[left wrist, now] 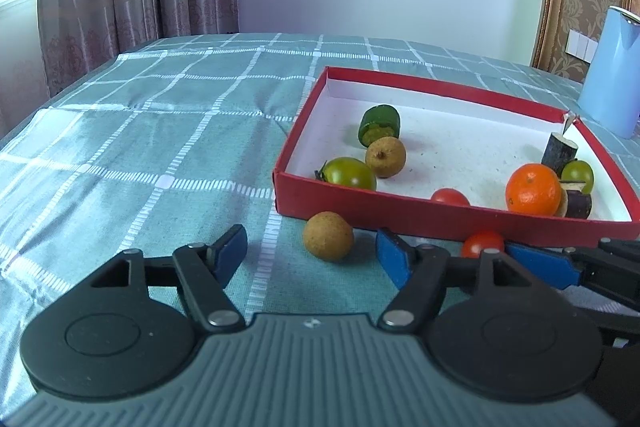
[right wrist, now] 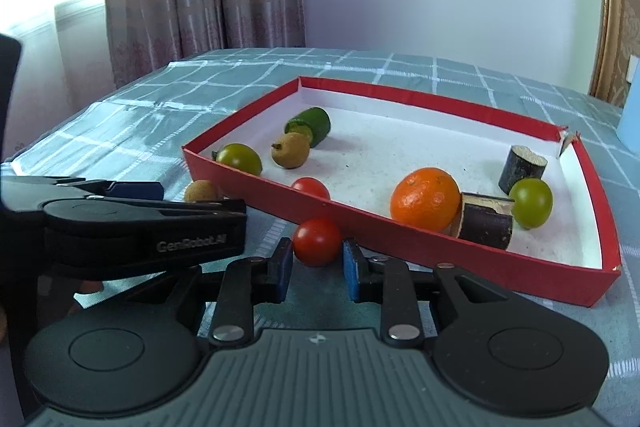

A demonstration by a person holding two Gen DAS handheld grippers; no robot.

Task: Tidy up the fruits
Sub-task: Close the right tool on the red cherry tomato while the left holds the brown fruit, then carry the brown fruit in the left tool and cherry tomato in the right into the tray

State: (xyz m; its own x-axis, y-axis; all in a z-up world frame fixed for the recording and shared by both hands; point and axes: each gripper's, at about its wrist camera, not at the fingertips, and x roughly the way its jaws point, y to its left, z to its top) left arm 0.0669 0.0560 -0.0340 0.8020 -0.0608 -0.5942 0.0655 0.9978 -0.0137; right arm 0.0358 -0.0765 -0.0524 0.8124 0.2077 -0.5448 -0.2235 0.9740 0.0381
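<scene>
Red cherry tomato [right wrist: 317, 241] lies on the cloth just outside the red box's [right wrist: 440, 251] near wall, dead ahead between the right gripper's [right wrist: 317, 269] parted pads, not yet pinched. Brown longan [left wrist: 328, 235] sits ahead of the left gripper [left wrist: 310, 253], fingers wide apart.

Glossy red tomato [right wrist: 317, 241], rough tan longan [left wrist: 328, 236], matt cardboard tray [left wrist: 440, 217], woven checked cloth [left wrist: 160, 131].

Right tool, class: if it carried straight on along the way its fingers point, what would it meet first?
Most likely the red cherry tomato lying on the cloth outside the red box; it sits just ahead of the right tool, whose jaws stand open either side.
</scene>
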